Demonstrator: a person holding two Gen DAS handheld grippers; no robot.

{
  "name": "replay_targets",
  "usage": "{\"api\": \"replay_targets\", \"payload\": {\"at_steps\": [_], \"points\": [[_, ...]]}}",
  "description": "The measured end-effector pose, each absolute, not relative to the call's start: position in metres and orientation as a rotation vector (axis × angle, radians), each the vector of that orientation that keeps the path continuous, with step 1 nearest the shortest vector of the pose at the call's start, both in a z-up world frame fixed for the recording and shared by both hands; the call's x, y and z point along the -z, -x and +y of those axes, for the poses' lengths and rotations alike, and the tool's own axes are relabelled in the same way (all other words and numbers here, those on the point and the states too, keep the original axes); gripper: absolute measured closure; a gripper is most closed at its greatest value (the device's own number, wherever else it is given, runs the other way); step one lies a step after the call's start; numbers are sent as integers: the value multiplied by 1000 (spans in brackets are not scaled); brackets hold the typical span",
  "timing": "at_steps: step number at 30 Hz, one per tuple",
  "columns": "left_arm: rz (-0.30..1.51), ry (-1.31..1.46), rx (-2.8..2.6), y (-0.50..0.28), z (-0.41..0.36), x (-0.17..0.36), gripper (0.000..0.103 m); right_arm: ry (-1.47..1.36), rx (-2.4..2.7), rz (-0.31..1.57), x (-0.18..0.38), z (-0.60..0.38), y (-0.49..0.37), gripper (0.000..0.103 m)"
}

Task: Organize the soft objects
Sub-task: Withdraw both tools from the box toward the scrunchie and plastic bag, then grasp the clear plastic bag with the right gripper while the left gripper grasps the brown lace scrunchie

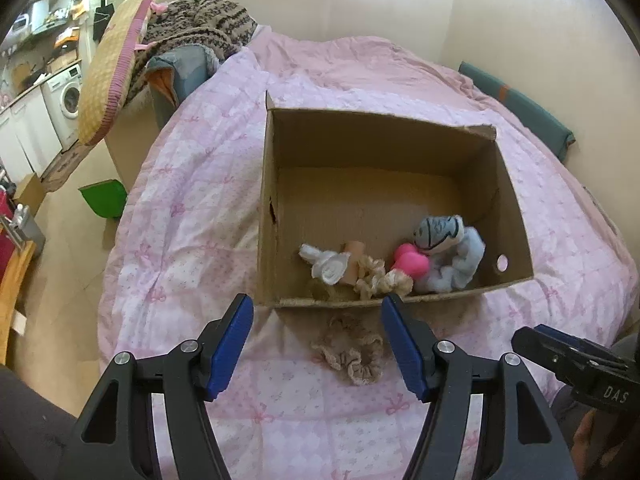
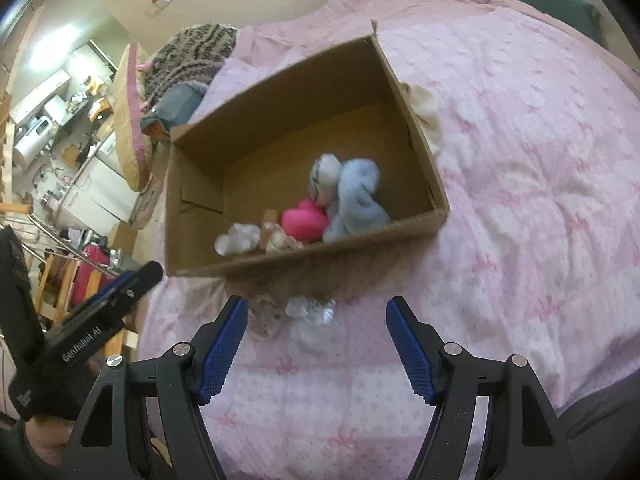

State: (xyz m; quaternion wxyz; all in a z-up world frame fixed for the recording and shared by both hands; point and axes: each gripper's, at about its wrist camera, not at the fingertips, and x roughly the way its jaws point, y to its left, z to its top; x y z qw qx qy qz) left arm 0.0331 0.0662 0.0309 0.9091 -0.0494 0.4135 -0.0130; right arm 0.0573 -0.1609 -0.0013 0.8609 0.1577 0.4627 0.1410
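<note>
Scrunchie: a beige scrunchie [image 1: 350, 354] lay on the quilt between your left fingers and just ahead of them, outside the box, close to its near wall.
Clear wrapper: in the right view something pale and crinkly [image 2: 310, 312] sat ahead of your right gripper, beside the scrunchie; it was too blurred to name surely.
Box: the cardboard box [image 1: 516, 208] stood just beyond both grippers, holding a white piece [image 1: 326, 266], a second scrunchie [image 1: 380, 278], a pink toy [image 1: 412, 262] and a blue plush [image 1: 448, 256] along its near wall.
Left gripper: your left gripper [image 1: 316, 346] was spread wide, holding nothing.
Right gripper: your right gripper [image 2: 316, 346] was likewise wide apart and empty, off to the right of the left one.
Quilt: the pink quilt [image 1: 192, 216] lay soft and loose under everything.
Risk: closing low could pinch quilt along with the scrunchie and drag the box.
Risk: a thin grip on the frill might let it slip before it cleared the box wall.
Risk: both grippers worked close together and could knock.
</note>
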Motion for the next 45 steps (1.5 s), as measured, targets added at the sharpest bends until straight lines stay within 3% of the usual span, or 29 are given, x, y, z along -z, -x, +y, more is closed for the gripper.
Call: {"api": "replay_targets", "payload": {"at_steps": [16,28,36,45], "points": [[977,172,-53,-30,84,8,39,-198,-314,1159,48,-132,-59,27],[1013,163,-65,-34,82,14,39,-103,-333,1193,75,-81,-103,27],[1024,164,-63,-36,81,16,39,-64,-323,1219,87,-72,-113,59],[1032,138,-42,-40,71,22,39,-63,-336,1202,80,-77,-107,80]]}}
